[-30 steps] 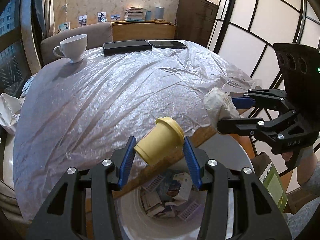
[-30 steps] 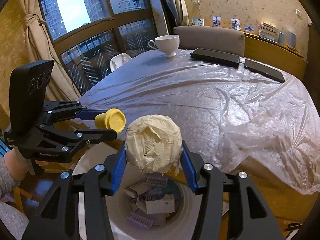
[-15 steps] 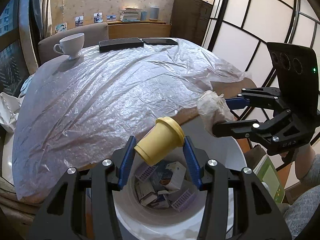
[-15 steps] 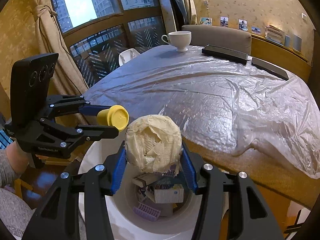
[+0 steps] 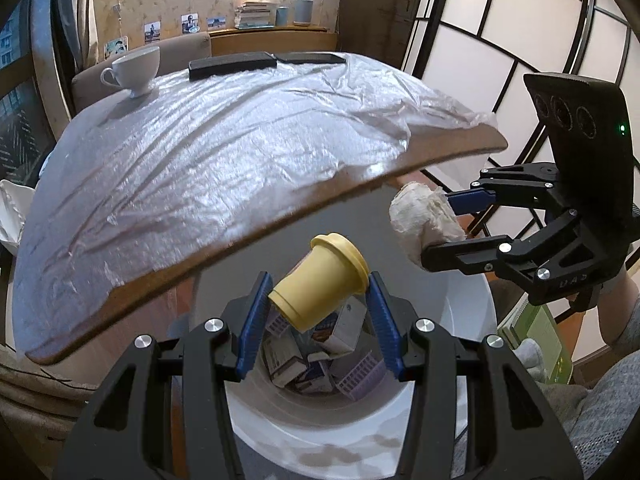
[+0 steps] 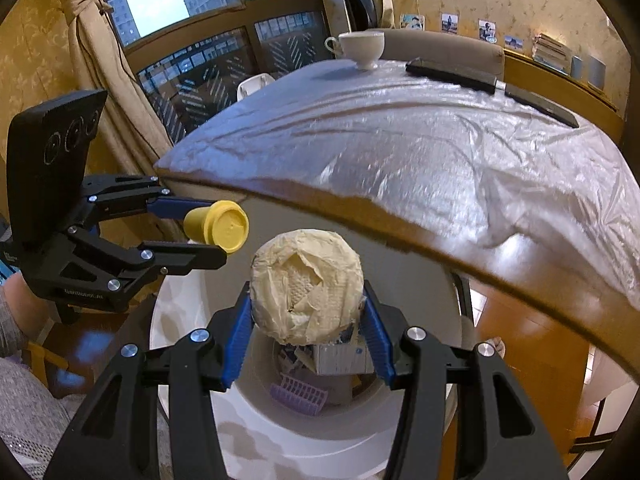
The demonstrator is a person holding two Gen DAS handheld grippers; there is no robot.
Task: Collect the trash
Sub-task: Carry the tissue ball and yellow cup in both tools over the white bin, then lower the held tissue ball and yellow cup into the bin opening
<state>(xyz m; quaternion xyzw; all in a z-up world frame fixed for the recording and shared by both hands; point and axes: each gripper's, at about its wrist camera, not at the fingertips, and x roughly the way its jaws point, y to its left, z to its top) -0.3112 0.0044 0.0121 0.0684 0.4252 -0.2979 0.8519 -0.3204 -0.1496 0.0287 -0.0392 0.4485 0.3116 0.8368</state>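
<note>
Two pieces of trash hang over the white bin [image 5: 460, 364], one in each gripper. Between the blue pads of the left gripper [image 5: 318, 298] sits a yellow lidded cup [image 5: 320, 282], tipped so its lid end points up and away from the fingers and its base lies down near the knuckles; the pads press on its sides, so the jaws are clamped on it. The tilt probably just reflects how it was picked up lying on its side. Between the pads of the right gripper [image 6: 307, 308] bulges a crumpled paper wad [image 6: 307, 286], squeezed at its sides and swelling out above the fingertips, likewise firmly gripped.

Both grippers point steeply downward, and past each set of fingertips lies the bin's open mouth, with small cartons and a purple plastic piece already inside. Holding the items directly above that opening means a simple release should let them fall in rather than onto the floor.

Beyond the fingertips, higher up, the edge of the table [image 6: 500, 268] under its clear plastic sheet overhangs part of the bin. I judge the carrying done and only the letting go left.
</note>
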